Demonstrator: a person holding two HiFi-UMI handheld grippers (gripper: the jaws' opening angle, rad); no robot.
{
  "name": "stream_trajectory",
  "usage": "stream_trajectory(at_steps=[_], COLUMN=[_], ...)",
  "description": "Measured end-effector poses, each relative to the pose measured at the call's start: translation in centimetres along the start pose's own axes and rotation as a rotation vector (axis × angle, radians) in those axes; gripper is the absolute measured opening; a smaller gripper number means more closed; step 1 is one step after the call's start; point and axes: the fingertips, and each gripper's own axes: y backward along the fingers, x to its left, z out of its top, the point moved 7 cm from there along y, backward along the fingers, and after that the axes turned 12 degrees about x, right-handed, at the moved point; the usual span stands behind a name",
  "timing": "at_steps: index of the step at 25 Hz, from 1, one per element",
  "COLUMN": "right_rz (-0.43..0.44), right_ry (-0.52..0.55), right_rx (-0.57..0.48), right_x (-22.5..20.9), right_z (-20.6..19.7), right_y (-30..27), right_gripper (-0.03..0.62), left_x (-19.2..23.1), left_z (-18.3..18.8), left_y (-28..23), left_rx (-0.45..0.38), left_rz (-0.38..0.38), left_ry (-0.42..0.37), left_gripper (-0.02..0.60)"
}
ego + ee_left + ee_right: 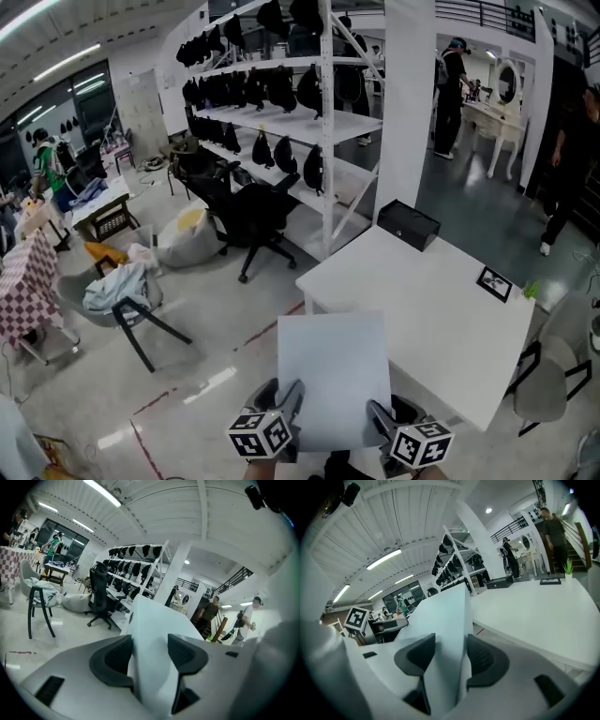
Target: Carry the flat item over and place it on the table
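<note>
1. Flat white sheet (333,375): held in the air by its near edge, one gripper at each near corner. In the head view its far right part overlaps the near edge of the white table (441,309).
2. Left gripper (286,401): the left gripper view shows both dark jaw pads pinching the sheet's edge, with the sheet running away from the camera.
3. Right gripper (378,414): the right gripper view shows its jaws pinching the sheet in the same way.
4. Seen in the right gripper view only: a strip of floor between the sheet and the table, so the sheet is not on it, and the left gripper's marker cube (357,618) beyond the sheet.
5. Seen in the head view only: a black box (408,225) at the table's far corner, a small framed card (494,283) near its right edge, and a checkered cloth (28,281) far left.
6. Shelving rack (281,94): white, and loaded with black items.
7. Writing: the cubes carry black-and-white square patterns, and the framed card's print is too small to read
</note>
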Motion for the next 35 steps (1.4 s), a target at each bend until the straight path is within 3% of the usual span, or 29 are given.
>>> stream_trajectory(at_steps=[10, 17, 26, 35], right_rz=[-0.055, -0.13, -0.292, -0.466], right_ry=[-0.068, -0.139, -0.262, -0.381], right_rx=[-0.059, -0.105, -0.193, -0.288], right_x=[-6.1, -12.4, -16.9, -18.1], right_z=[5.5, 7.6, 9.5, 12.4], right_y=[-2.6, -1.0, -0.8, -2.6], right_gripper=[0.21, 0.21, 0.21, 0.21], left_x=[-2.6, -7.6, -11.8, -13.4], left_z=[6.0, 7.9, 11.1, 15.2], left_y=[-9.3, -16.7, -25.6, -33.6], left_rx=[0.022, 0.087, 0.173, 0.27], left_rz=[-0.057, -0.141, -0.292, -0.467], left_ry=[-0.102, -0.16, -0.273, -0.369], left_gripper=[0.24, 0.239, 0.239, 0.238])
